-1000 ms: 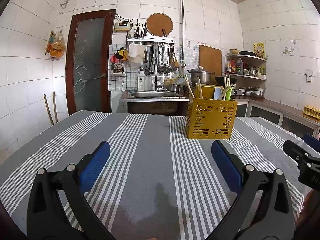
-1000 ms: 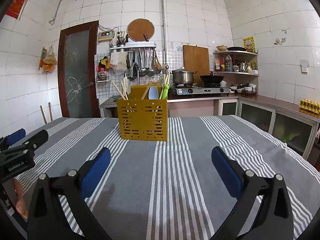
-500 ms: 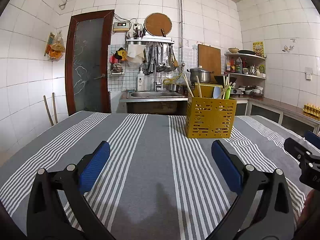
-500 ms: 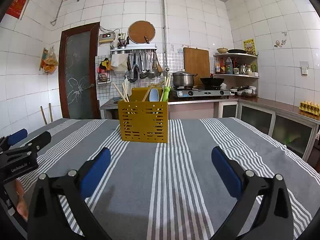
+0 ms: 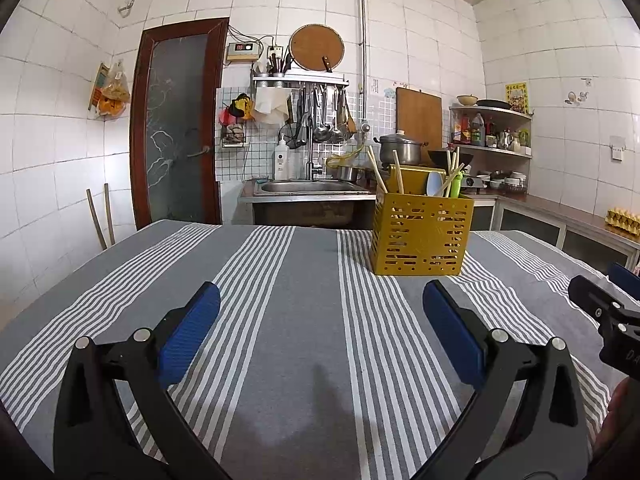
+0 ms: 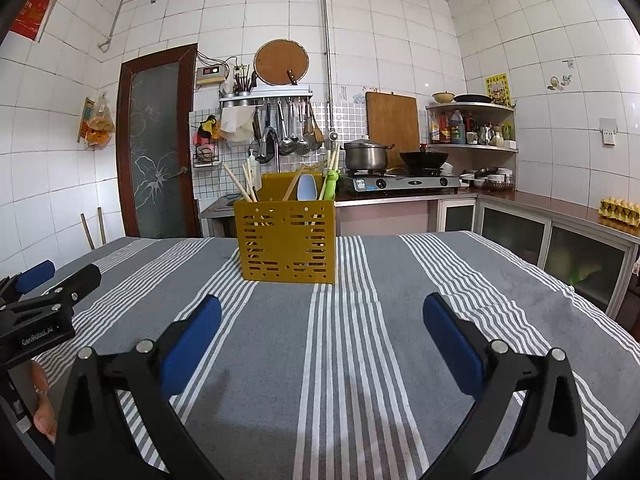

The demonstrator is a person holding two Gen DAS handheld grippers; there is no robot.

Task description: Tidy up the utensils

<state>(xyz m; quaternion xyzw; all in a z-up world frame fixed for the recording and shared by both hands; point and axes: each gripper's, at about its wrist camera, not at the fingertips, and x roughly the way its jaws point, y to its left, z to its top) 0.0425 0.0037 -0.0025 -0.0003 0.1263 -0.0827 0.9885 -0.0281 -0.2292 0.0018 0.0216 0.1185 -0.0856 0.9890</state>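
While both of my grippers hang low over the striped tablecloth (image 5: 312, 320), nothing is in either of them. Left gripper (image 5: 320, 320): blue pads spread wide, only bare grey-and-white cloth between them. Its left pad (image 5: 188, 334) sits over a band of white stripes. Ahead and to the right of it, well apart, the yellow utensil holder (image 5: 420, 236) stands upright on the cloth near the far edge of the table. Wooden chopsticks (image 5: 376, 168) lean out of its left side; a pale blue spoon (image 5: 434, 184) and a green utensil (image 5: 456, 186) stick up on the right. At the far right edge of the left wrist view, my right gripper's black finger shows, tip raised.

In the right wrist view, my left gripper's black frame is at the left edge, a bit of my hand (image 6: 42, 408) below it. The holder is straight ahead, slightly left of centre, with its slotted face toward me. Right gripper (image 6: 322, 324): pads spread wide too, empty, over the cloth, well short of the holder. Behind the table, a stove (image 6: 400, 182) with a pot and wok is on the counter.
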